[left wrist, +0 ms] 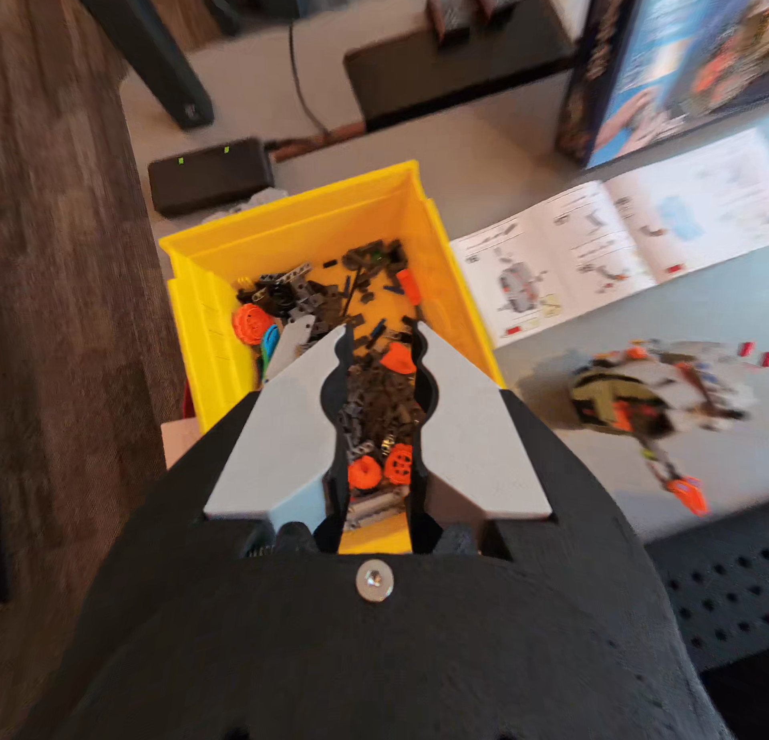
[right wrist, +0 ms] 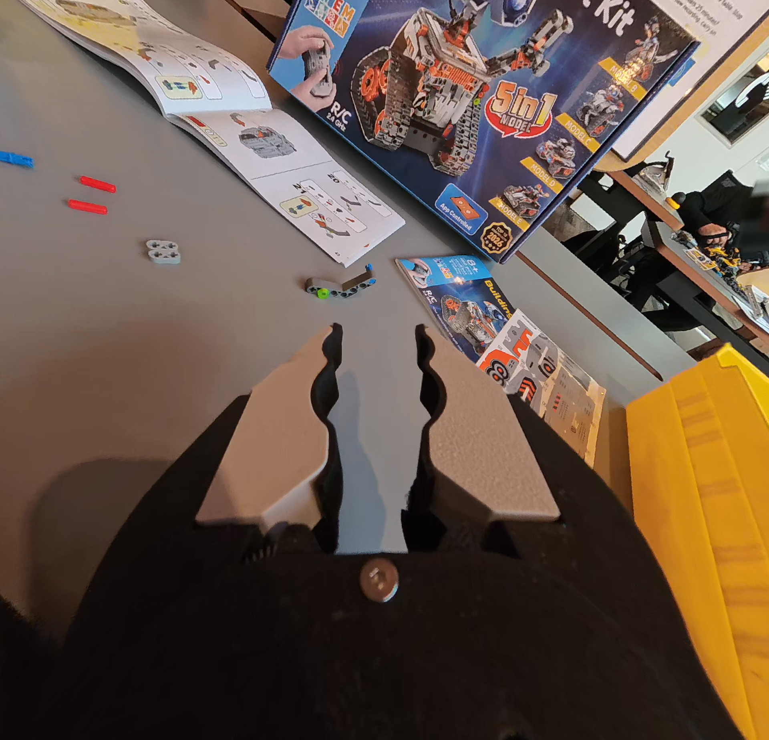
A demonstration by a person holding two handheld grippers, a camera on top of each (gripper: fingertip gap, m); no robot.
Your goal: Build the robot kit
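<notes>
Left tongs (left wrist: 380,333) hung part-open, empty, over bin (left wrist: 291,220) of bricks (left wrist: 374,403); right tongs (right wrist: 378,333) open, empty, above table (right wrist: 208,324). Pick w/ care: approach one loose brick vertically.

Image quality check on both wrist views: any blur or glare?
Left wrist view: motion blur smears the open booklet and the part-built model; the left tongs stay sharp. Right wrist view: mostly crisp, wide-angle bending at the edges, glare on the kit box.

Two red pins (right wrist: 92,195), one bin (left wrist: 316,220).
</notes>
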